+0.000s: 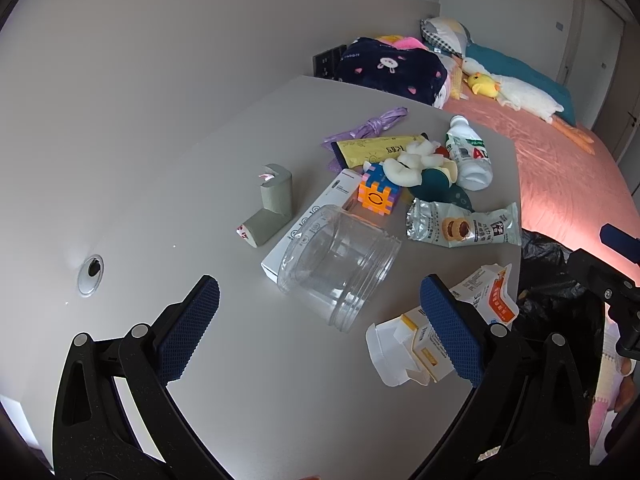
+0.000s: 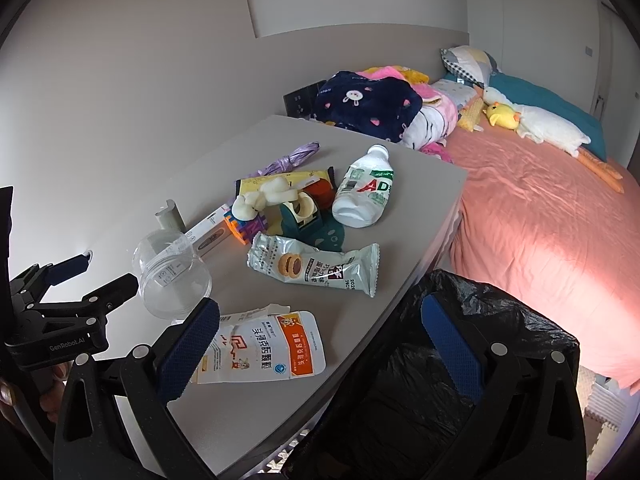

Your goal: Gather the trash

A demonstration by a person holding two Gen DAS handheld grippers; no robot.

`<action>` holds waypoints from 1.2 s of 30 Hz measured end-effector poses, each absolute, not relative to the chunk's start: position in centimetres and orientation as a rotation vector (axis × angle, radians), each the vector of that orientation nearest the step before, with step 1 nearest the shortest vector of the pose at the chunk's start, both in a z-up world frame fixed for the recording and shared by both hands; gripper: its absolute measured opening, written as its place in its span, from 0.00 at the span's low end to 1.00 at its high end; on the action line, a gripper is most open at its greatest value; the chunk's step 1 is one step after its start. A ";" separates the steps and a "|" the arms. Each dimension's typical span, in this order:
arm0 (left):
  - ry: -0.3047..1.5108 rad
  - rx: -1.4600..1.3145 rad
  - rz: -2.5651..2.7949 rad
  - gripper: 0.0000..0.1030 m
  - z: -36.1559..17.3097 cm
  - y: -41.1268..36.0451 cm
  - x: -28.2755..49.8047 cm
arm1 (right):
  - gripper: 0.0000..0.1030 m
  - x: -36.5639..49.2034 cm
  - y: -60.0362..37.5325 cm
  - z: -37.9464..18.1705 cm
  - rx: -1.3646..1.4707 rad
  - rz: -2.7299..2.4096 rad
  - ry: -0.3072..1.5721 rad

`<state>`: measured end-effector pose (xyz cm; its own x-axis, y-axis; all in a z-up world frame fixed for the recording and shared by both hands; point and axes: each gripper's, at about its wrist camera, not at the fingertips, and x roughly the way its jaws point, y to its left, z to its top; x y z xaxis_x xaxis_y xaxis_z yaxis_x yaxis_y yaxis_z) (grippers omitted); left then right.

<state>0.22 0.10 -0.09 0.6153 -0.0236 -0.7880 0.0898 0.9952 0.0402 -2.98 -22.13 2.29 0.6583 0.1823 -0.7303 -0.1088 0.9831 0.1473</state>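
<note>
Collection is barely starting: the clear jar (image 1: 340, 268), biscuit wrapper (image 2: 316, 266) and torn sachet (image 2: 260, 348) are lying uncollected. Left gripper (image 1: 320, 328) and right gripper (image 2: 320, 352) are hovering wide open, empty; the bin bag (image 2: 440, 380) is waiting at five o'clock.

Soft daylight, sharp centre, heavy fisheye bending

Even, shadowless light covers the table (image 1: 240, 360); a bright warm patch glares on the pink bedspread (image 2: 560, 248) at the right. Edges curve strongly and fall into black corners. The clear jar (image 1: 340, 264) shows faint reflections.
</note>
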 end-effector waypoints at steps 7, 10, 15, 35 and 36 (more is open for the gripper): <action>0.910 0.081 -0.075 0.94 -0.2 0.0 0.2 | 0.98 -2.9 -21.9 2.3 0.091 0.163 0.838; 0.909 0.081 -0.075 0.94 -0.2 0.0 0.2 | 0.98 -3.0 -22.2 2.3 0.094 0.163 0.839; 0.910 0.076 -0.078 0.94 -0.2 0.1 0.2 | 0.98 -2.9 -21.9 2.4 0.091 0.165 0.840; 0.915 0.069 -0.091 0.94 -0.5 0.4 -0.1 | 0.98 -2.9 -21.8 2.2 0.087 0.164 0.848; 0.916 0.067 -0.092 0.94 -0.5 0.4 0.0 | 0.98 -2.9 -21.8 2.2 0.087 0.164 0.848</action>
